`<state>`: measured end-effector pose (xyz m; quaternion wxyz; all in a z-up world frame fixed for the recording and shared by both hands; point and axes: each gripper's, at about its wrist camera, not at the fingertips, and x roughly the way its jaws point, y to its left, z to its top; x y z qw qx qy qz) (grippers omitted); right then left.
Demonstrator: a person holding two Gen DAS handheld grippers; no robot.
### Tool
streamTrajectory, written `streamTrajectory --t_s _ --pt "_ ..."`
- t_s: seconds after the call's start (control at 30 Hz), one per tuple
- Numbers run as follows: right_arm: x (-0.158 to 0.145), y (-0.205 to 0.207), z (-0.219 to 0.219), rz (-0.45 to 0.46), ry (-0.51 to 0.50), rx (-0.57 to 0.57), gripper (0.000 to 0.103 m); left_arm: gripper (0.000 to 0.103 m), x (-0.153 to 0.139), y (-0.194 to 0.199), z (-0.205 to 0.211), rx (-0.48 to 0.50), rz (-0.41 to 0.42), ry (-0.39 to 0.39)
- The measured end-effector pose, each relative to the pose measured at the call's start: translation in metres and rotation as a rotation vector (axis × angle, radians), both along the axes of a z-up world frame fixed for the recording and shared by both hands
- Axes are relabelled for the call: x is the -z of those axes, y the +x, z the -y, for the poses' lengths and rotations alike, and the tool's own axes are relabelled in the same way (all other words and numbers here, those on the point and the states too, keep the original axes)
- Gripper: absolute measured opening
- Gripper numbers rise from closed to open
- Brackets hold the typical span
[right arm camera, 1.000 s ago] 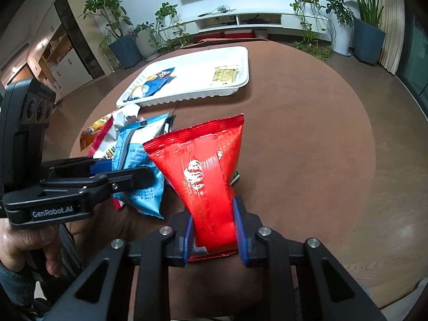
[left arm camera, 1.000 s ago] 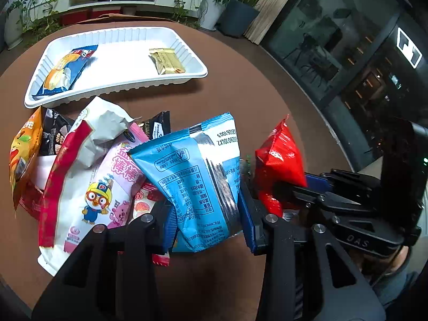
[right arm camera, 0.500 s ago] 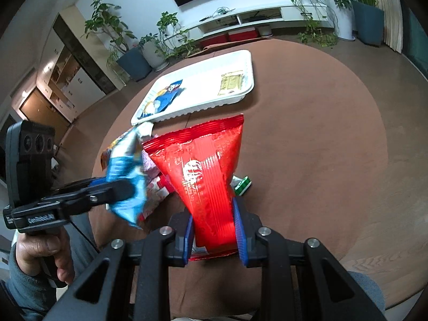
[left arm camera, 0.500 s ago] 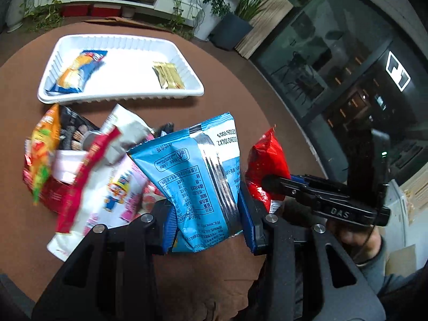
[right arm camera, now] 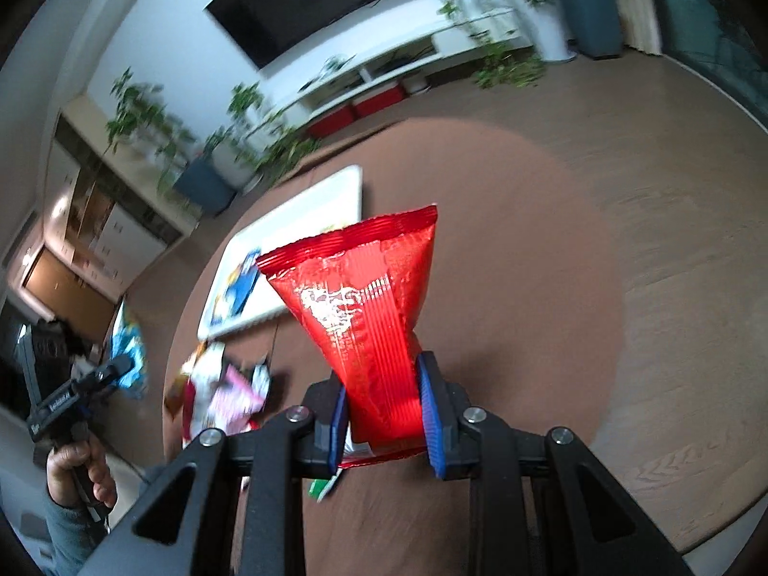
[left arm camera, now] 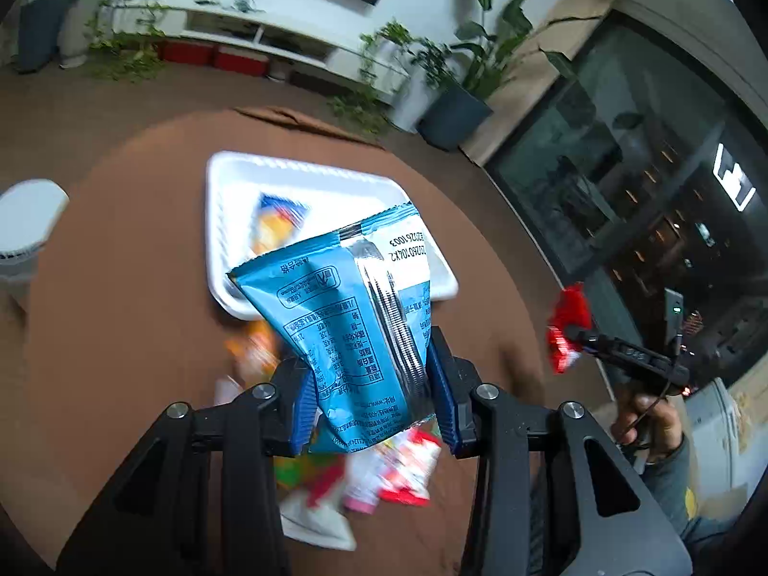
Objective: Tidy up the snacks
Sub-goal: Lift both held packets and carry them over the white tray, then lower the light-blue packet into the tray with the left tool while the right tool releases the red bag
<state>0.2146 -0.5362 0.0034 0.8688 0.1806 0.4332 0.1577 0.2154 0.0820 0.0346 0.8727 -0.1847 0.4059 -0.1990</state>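
Left gripper: blue pads clamped on the lower end of a blue snack packet, which stands upright between the fingers, printed back panel and centre seam toward the camera, raised clear of the table.

Right gripper: blue pads pinched on the narrow lower end of a red snack packet; the packet fans out wide above the fingers, crimped top edge uppermost, lifted off the table.

Beyond both grippers: a white tray on the round brown table, holding a blue-and-orange packet; most of the tray's interior is hidden behind the held packets.

Below and just ahead of the left gripper: a loose pile of snack packets, blurred, in red, pink, white and orange; seen down to the left of the right gripper in its own view.

Far left of the left gripper: a white cylindrical container beside the table.
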Motion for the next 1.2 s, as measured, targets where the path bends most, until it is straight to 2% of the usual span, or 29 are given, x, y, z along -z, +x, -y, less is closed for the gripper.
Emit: streamTrajectory --t_s 0.2,0.33,0.4,0.47,0.6,0.77,1.03,1.2 --pt "-0.036 0.043 -0.007 0.062 0.035 -0.006 0.028 0.038 -0.020 0.048 -0.037 -0.032 0.016 0.059" --pt "-0.053 0.071 -0.048 0.093 0.059 -0.101 0.028 0.038 -0.027 0.090 -0.049 -0.005 -0.001 0.114" --pt "-0.056 0.086 -0.076 0.094 0.060 -0.152 0.028 0.038 -0.026 0.109 -0.053 0.012 -0.015 0.124" --pt "-0.055 0.100 -0.100 0.083 0.060 -0.195 0.028 0.038 -0.019 0.130 -0.051 0.043 -0.048 0.170" --pt "-0.038 0.131 -0.151 0.026 0.026 -0.265 0.028 0.038 0.000 0.163 -0.042 0.078 -0.096 0.229" --pt "-0.006 0.157 -0.182 -0.057 -0.041 -0.287 0.028 0.038 0.027 0.187 -0.036 0.108 -0.158 0.277" --pt "0.026 0.180 -0.196 -0.131 -0.083 -0.272 0.028 0.038 0.061 0.199 -0.007 0.146 -0.199 0.320" --pt "0.038 0.186 -0.199 -0.150 -0.116 -0.259 0.028 0.038 0.066 0.206 0.006 0.148 -0.198 0.341"
